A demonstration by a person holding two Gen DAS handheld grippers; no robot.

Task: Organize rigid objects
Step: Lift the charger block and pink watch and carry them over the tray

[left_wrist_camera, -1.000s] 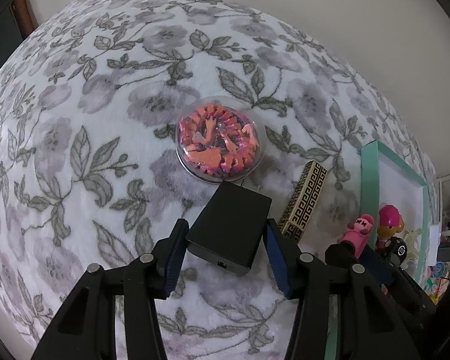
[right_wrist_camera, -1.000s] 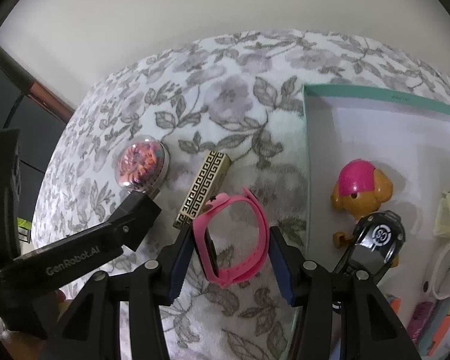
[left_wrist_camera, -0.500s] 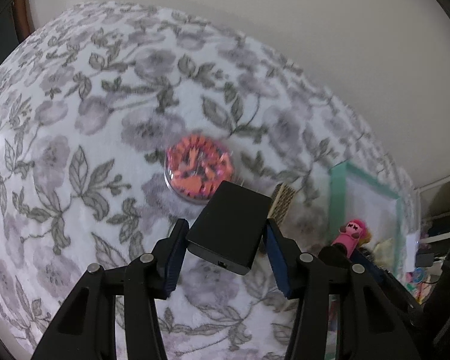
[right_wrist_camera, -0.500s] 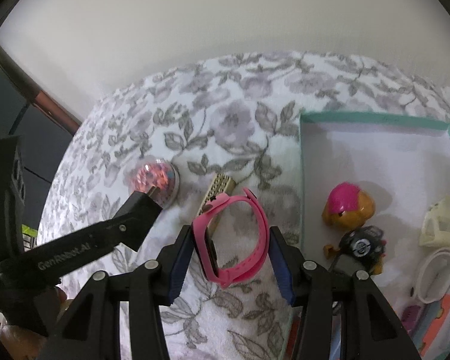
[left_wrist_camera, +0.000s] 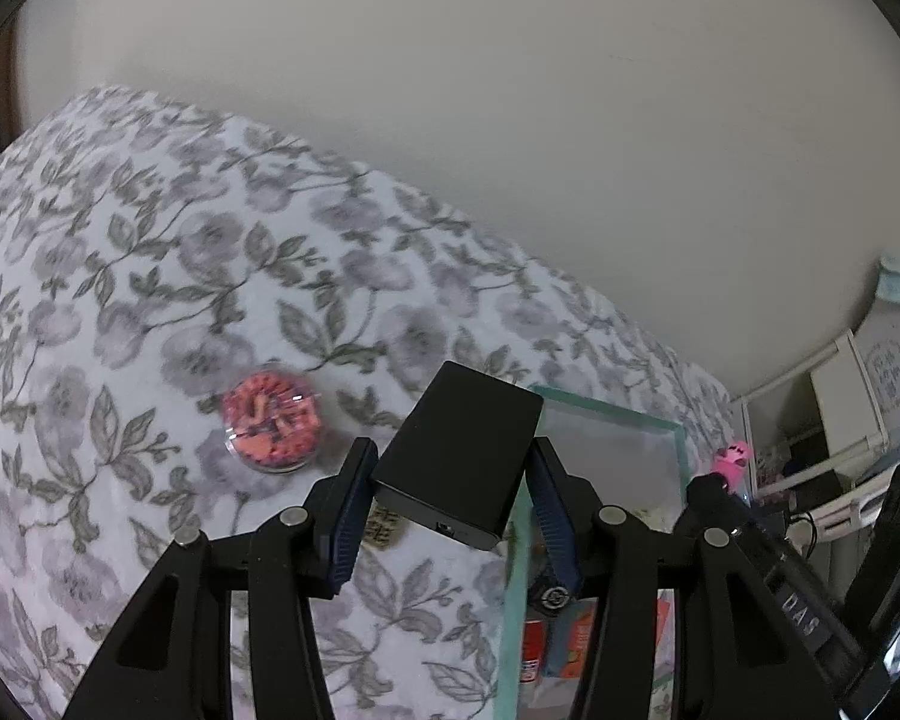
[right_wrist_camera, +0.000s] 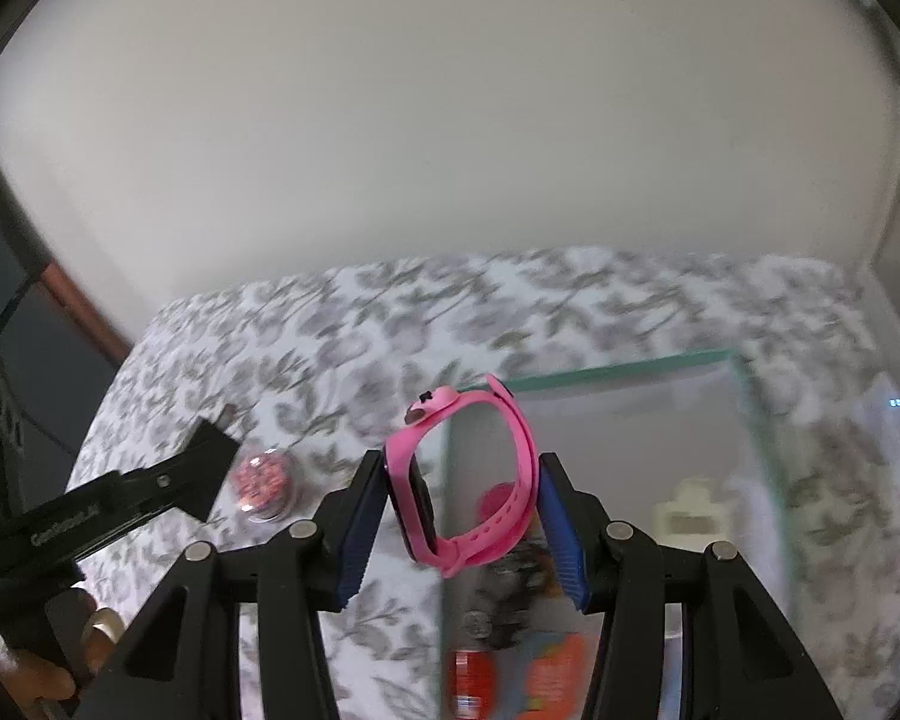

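Note:
My left gripper (left_wrist_camera: 450,498) is shut on a black box (left_wrist_camera: 459,453) and holds it above the floral bedspread (left_wrist_camera: 150,276), near the left rim of the teal tray (left_wrist_camera: 606,411). My right gripper (right_wrist_camera: 459,507) is shut on a pink smartwatch (right_wrist_camera: 468,474), held above the tray's left rim (right_wrist_camera: 600,369). The right gripper also shows at the right of the left wrist view (left_wrist_camera: 729,465), and the left gripper at the left of the right wrist view (right_wrist_camera: 204,468). A round clear case of orange pieces (left_wrist_camera: 270,420) lies on the bedspread; it also shows in the right wrist view (right_wrist_camera: 264,483).
A gold patterned bar (left_wrist_camera: 384,528) lies partly hidden under the left fingers. The tray holds a toy with a pink cap (right_wrist_camera: 501,495), a cream object (right_wrist_camera: 687,513), a red can (right_wrist_camera: 471,672) and orange items. A white shelf (left_wrist_camera: 834,420) stands beyond the bed.
Both grippers have risen and tilted up, so more wall shows. Both have shifted right toward the tray, each holding its object.

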